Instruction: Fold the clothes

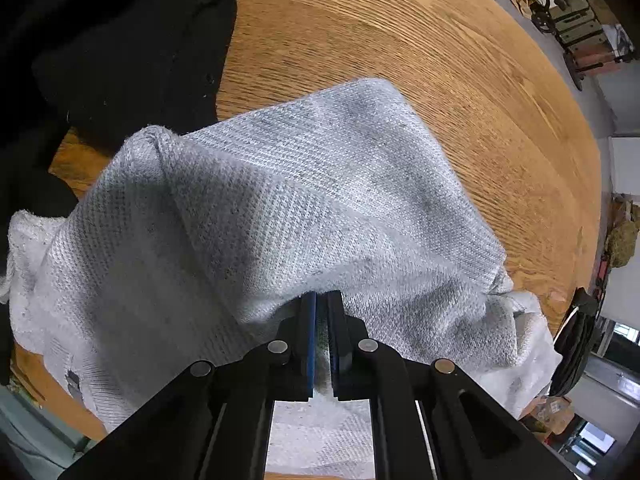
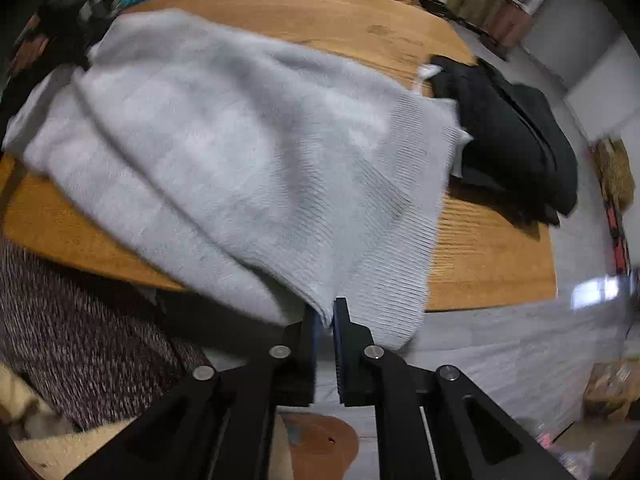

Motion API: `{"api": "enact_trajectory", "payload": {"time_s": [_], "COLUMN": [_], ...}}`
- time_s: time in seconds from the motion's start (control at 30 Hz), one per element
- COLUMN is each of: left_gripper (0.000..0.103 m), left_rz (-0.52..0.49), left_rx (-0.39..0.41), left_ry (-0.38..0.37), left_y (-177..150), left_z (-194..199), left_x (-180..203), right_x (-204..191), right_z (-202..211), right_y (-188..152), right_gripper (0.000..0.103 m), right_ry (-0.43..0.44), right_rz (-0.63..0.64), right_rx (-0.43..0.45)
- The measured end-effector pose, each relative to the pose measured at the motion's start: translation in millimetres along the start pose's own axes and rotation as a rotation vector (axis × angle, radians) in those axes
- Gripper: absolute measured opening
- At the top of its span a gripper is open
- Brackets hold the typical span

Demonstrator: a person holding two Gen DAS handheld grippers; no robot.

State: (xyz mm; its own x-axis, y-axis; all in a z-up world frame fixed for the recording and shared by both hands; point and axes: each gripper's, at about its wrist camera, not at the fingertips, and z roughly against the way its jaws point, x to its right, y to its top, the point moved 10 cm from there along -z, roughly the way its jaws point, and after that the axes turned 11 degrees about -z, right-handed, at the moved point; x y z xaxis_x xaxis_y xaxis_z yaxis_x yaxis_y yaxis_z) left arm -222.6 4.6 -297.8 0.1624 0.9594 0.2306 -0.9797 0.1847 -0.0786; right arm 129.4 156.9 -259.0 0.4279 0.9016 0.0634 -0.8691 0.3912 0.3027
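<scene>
Two grippers, one garment in hand. Left gripper (image 1: 321, 300): jaws pinched nearly together on a fold of the pale grey knitted sweater (image 1: 280, 216); cloth is bunched between the blue pads. Right gripper (image 2: 325, 312): jaws likewise clamped on the ribbed hem edge of the same sweater (image 2: 224, 152), fabric trapped in the narrow gap.

The sweater lies mostly on the round, orange-brown wooden table (image 1: 400, 40), spread from centre toward 10 o'clock in the right wrist view. Its hem corner hangs past the table's near edge at 6 o'clock, where the right claw has it. Held at two separate points, probably so that the edge can be lifted as a straight line and carried over the body of the garment for a fold. Both grippers point steeply downward at the cloth.

Count: one grey sweater being worked. One heap of black clothing (image 2: 508, 140), at 2 o'clock in the right view, touching the sweater's far corner; I cannot tell whether it is one piece or several. One dark, speckled knit (image 2: 80, 332) at 8 o'clock, below table level, apparently a further garment or the person's clothing.
</scene>
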Motion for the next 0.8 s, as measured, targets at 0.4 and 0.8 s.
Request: {"api": "enact_trajectory", "payload": {"time_s": [0.4,0.8], "left_gripper": [0.009,0.010], "left_rz": [-0.019,0.090], "left_rx": [0.015,0.550], "left_ry": [0.036,-0.319], "left_y": [-12,-68], "left_z": [-1,39], "left_x": [13,-12], "right_x": [18,-219], "right_z": [70,11], "right_y": [144,242], "right_gripper": [0.055,0.041], "right_ry": [0.167,0.733], "right_rz": [-0.035,0.156], "right_rx": [0.331,0.130]}}
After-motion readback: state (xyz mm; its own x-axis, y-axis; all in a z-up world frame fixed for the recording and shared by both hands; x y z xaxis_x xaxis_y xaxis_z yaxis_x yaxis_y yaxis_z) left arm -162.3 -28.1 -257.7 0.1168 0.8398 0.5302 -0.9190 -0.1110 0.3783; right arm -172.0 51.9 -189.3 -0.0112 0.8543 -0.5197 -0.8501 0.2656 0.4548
